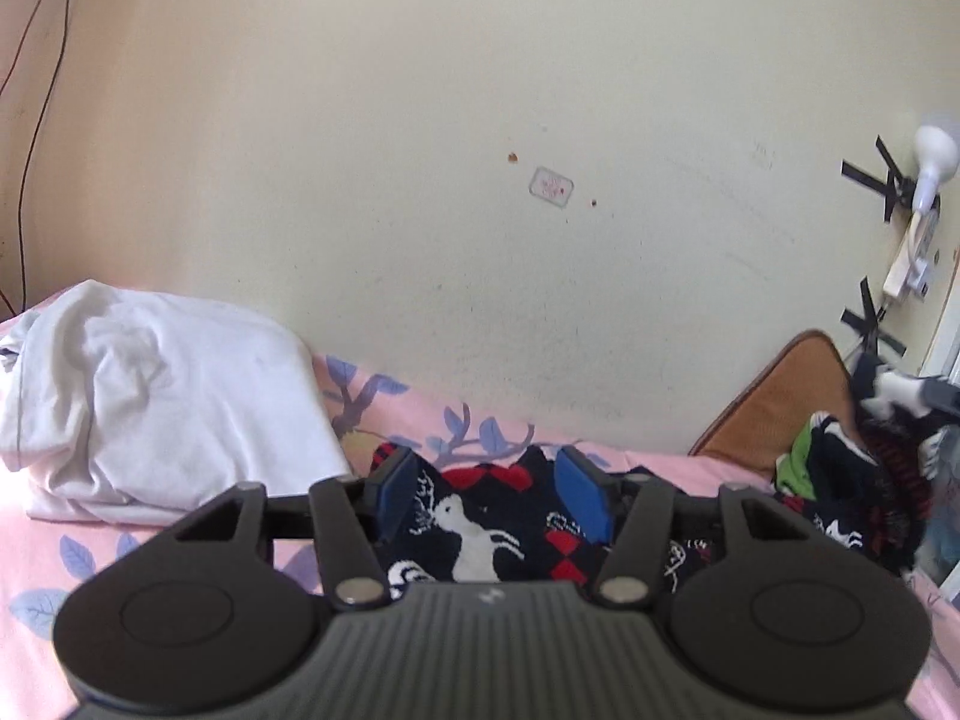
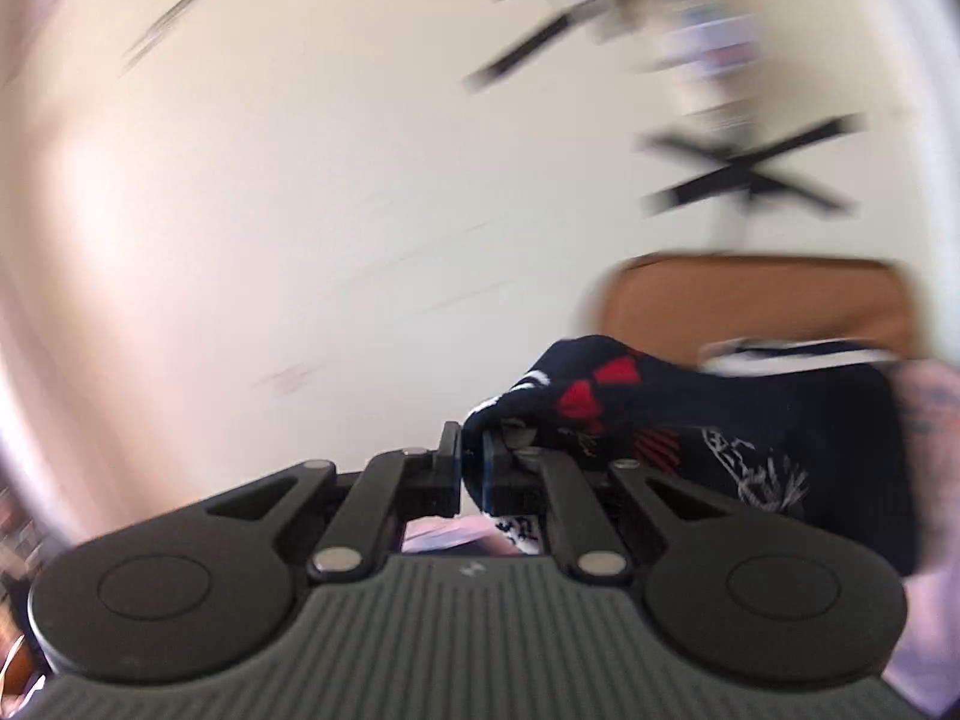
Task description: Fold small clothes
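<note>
A dark navy sock with white deer and red diamonds (image 1: 480,531) lies on the pink floral bedsheet (image 1: 78,546). My left gripper (image 1: 489,495) is open just above it, blue pads on either side of the deer. In the blurred right wrist view, my right gripper (image 2: 474,468) is shut on a matching navy sock (image 2: 690,414) and holds it lifted; the sock hangs off to the right. That lifted sock and the right gripper (image 1: 900,396) show at the far right of the left wrist view.
A crumpled white garment (image 1: 156,396) lies at the left against the cream wall. A brown cushion (image 1: 774,414) leans at the right, with a pile of dark and green clothes (image 1: 840,480) before it. A white bulb (image 1: 933,150) and black tape are on the wall.
</note>
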